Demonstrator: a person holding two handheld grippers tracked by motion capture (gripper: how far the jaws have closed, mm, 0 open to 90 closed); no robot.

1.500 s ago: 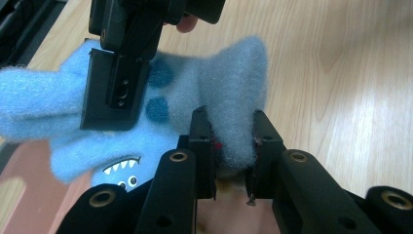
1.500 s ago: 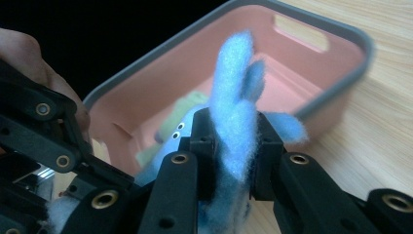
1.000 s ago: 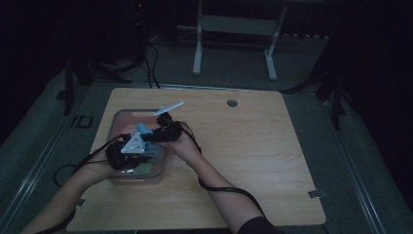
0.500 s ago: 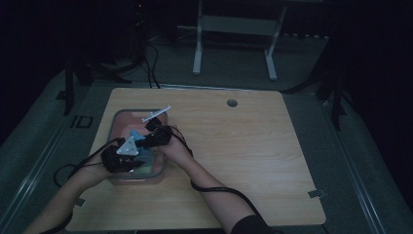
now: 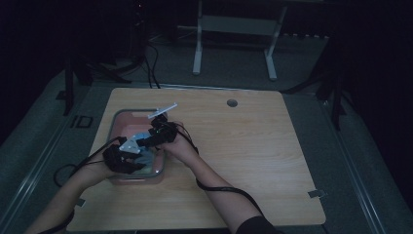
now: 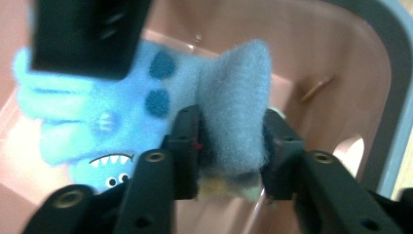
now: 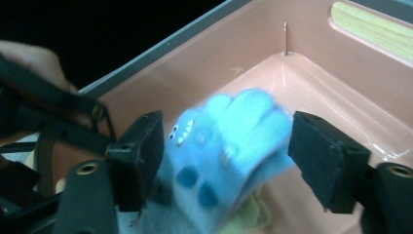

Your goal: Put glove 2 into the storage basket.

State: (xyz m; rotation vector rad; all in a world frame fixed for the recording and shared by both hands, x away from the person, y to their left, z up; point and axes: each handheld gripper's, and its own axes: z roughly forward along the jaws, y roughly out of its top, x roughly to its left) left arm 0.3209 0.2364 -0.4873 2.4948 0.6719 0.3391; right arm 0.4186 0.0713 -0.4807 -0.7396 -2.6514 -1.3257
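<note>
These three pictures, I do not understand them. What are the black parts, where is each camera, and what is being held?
A person sits at a wooden table and holds a hand-operated gripper in each hand. The high view looks down from above. The other two cameras ride on the grippers, looking along their black fingers. Both grippers work inside a pink bin. The left gripper is shut on a fold of a blue sock with dark spots and a little monster face. The right gripper is open, one finger on each side of the sock.

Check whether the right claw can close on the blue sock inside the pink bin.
Probably yes: the right claw is open with the blue sock between its jaws, nothing blocking. The left claw already pinches one fold.
</note>
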